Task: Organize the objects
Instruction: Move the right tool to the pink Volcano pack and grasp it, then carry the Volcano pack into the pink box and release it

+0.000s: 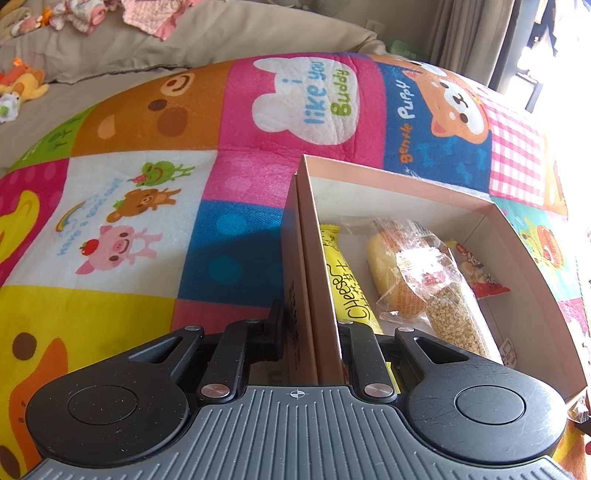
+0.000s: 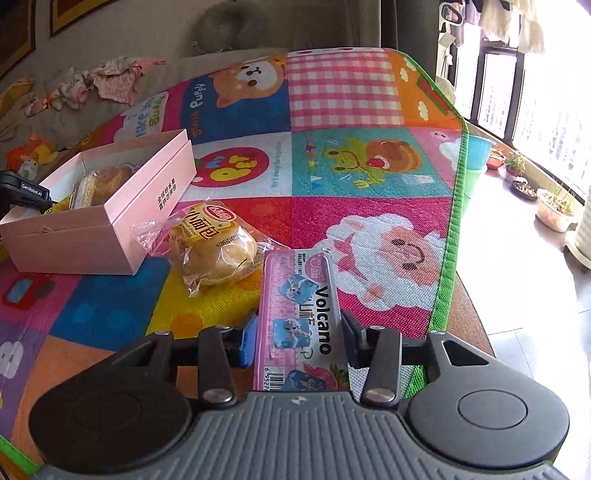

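Observation:
A pink cardboard box (image 1: 517, 251) lies open on the colourful play mat. My left gripper (image 1: 310, 325) is shut on the box's left wall. Inside lie a yellow cheese stick (image 1: 347, 288), a wrapped bun (image 1: 399, 266), a bag of grains (image 1: 458, 317) and a red snack packet (image 1: 480, 273). In the right wrist view the box (image 2: 122, 218) sits at left, with a wrapped bun (image 2: 214, 251) on the mat beside it. My right gripper (image 2: 299, 332) is shut on a pink Volcano packet (image 2: 299, 306), holding it by its sides.
The play mat (image 2: 369, 166) covers a bed; its green edge (image 2: 454, 229) runs along the right, with floor, tubs and plant pots by the window beyond. Soft toys (image 1: 22, 85) and baby clothes (image 1: 147, 14) lie on the beige bedding behind.

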`<state>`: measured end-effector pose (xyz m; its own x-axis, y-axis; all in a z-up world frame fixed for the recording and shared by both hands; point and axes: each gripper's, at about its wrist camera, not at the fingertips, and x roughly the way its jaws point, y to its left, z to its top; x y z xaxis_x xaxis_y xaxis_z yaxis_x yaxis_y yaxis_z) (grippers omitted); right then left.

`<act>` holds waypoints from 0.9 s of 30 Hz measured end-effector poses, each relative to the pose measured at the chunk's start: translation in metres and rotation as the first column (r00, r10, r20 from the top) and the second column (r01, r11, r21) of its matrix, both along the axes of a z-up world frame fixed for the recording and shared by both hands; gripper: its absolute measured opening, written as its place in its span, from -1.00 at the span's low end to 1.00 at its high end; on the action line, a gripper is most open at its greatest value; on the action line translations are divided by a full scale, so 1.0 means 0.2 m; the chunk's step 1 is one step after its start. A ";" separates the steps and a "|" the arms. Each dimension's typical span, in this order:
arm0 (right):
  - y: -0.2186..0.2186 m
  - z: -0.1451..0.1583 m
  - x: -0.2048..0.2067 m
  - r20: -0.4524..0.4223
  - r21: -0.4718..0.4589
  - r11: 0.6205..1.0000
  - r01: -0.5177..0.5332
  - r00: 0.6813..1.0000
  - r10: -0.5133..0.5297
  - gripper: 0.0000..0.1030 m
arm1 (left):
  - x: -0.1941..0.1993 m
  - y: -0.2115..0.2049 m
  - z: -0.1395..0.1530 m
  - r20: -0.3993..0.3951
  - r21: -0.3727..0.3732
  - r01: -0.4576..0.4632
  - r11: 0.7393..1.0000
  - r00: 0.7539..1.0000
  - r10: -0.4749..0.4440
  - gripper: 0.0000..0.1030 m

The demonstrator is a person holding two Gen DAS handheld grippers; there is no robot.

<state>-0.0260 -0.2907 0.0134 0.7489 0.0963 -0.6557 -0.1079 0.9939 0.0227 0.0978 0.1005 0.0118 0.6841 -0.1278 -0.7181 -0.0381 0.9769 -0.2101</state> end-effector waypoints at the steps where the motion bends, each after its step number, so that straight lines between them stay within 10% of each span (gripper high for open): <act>1: 0.01 0.00 0.00 -0.002 -0.002 1.000 -0.001 1.000 0.001 -0.15 | 0.00 0.00 0.00 0.000 0.000 0.000 1.000 1.000 0.000 -0.65; 27: 0.40 0.45 -0.23 -0.040 0.107 0.924 -0.368 0.927 0.374 -0.15 | 0.00 -0.01 0.00 0.006 0.010 0.003 1.000 1.000 -0.003 -0.65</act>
